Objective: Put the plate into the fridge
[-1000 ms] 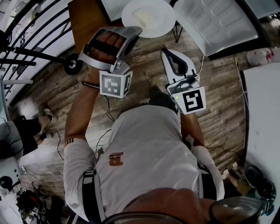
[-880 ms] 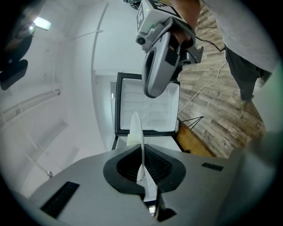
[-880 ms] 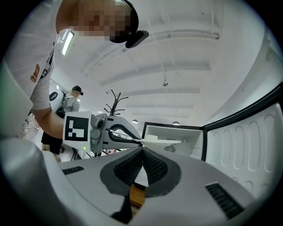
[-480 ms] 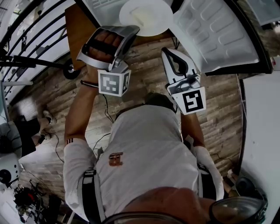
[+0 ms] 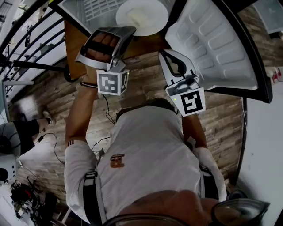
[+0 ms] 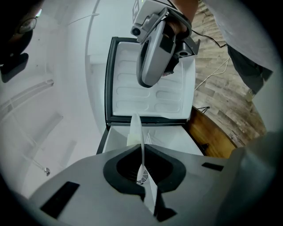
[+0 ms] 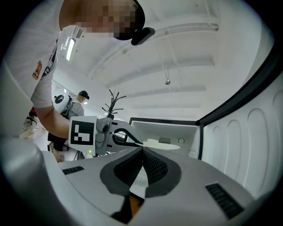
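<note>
In the head view my left gripper point(image 5: 127, 30) is shut on the near rim of a white round plate point(image 5: 143, 15), held out level over the mouth of the open fridge point(image 5: 84, 9). In the left gripper view the plate point(image 6: 136, 128) shows edge-on, pinched between the jaws of the left gripper point(image 6: 142, 148), with the white fridge interior point(image 6: 177, 139) behind it. My right gripper point(image 5: 165, 54) hangs just right of the plate, shut and empty. Seen from the right gripper point(image 7: 142, 148), the plate point(image 7: 162, 144) and the left gripper point(image 7: 128, 137) are in front of the fridge cavity point(image 7: 177, 130).
The fridge door point(image 5: 216, 44) stands wide open at the right. A brown wooden cabinet point(image 5: 77, 44) sits left of the fridge, with black railings point(image 5: 26, 39) further left. A white counter point(image 5: 265, 154) runs along the right edge. Cables point(image 5: 104, 110) lie on the plank floor.
Both grippers and the plate have moved forward towards the fridge. The open fridge and its door now fill more of the top of the head view, and the plate is over the opening.
</note>
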Action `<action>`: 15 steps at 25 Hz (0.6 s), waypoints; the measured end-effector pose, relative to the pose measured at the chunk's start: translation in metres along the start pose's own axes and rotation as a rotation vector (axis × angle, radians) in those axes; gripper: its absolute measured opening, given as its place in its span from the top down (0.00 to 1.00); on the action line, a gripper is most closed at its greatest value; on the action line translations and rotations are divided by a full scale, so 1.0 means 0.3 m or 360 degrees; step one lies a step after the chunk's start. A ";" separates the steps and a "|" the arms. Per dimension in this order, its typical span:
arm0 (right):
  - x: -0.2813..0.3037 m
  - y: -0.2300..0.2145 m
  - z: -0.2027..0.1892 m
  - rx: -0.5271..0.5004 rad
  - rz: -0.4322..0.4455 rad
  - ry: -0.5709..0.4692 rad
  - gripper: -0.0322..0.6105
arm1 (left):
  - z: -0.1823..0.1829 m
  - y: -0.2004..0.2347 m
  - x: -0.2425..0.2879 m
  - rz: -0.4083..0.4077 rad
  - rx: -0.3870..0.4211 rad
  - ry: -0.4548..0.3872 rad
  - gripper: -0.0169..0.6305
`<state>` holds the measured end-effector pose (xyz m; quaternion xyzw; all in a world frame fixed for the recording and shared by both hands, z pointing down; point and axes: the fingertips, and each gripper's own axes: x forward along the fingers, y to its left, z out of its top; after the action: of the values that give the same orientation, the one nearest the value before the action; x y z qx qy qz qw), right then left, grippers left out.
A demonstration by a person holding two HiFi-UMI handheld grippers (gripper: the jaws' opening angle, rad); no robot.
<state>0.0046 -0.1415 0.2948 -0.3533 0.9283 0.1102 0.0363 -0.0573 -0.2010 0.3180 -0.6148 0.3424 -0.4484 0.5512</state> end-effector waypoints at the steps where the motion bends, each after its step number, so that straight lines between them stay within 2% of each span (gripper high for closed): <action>1: 0.008 -0.017 -0.007 0.0002 0.0011 0.0001 0.90 | -0.005 -0.001 0.021 -0.0004 -0.0002 0.0013 0.93; 15: 0.095 -0.169 -0.149 0.0056 0.0114 0.0020 0.90 | -0.090 -0.064 0.290 -0.0060 -0.0032 0.0136 0.93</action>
<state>0.0174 -0.2072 0.3252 -0.3199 0.9423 0.0928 0.0327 -0.0521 -0.2875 0.3519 -0.6068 0.3586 -0.4810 0.5213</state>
